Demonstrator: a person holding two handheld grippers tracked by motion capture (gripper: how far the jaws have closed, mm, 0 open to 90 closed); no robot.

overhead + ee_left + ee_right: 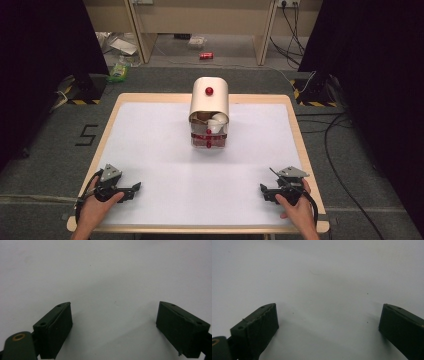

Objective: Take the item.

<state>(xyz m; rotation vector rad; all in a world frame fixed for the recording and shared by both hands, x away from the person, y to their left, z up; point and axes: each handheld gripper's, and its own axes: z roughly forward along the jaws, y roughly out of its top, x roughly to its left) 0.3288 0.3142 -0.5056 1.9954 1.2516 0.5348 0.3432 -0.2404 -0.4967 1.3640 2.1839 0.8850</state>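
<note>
White-topped table [165, 150] on grey carpeted floor [45, 150]

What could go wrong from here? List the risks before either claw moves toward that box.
1. The bread box stands alone and looks light; a one-sided push on its red knob might slide or tip it.
2. Its lid seems partly raised over the items inside; a bump could spill them.
3. The left claw and right claw are open and low over the table, so they could scrape the surface.
</note>
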